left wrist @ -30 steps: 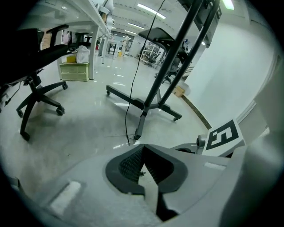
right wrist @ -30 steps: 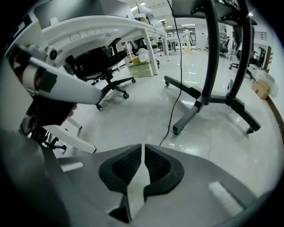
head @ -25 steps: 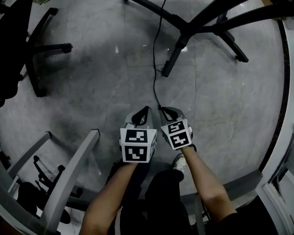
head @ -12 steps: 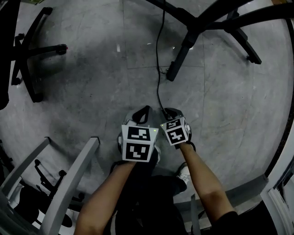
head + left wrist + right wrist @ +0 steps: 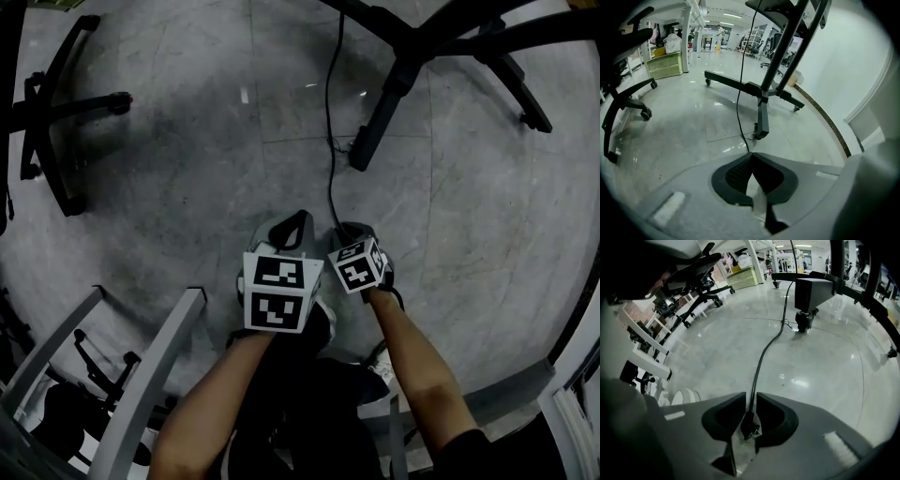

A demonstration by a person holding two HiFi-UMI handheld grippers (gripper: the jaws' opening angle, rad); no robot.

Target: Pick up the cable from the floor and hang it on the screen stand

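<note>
1. Two claws are held side by side above the grey floor (image 5: 187,187). Each has a cube with black and white square marks, the left cube (image 5: 278,295) and the right cube (image 5: 358,267).
2. The right claw (image 5: 749,401) is clenched on the black cable (image 5: 768,345). It pinches the plug end between its jaws.
3. From there the cable runs over the floor to the foot of the black screen stand (image 5: 380,112). Then it climbs up beside it.
4. The left claw (image 5: 751,157) is clenched too, with its jaw tips touching.
5. A black chair base (image 5: 56,122) stands well apart, on the left.
</note>
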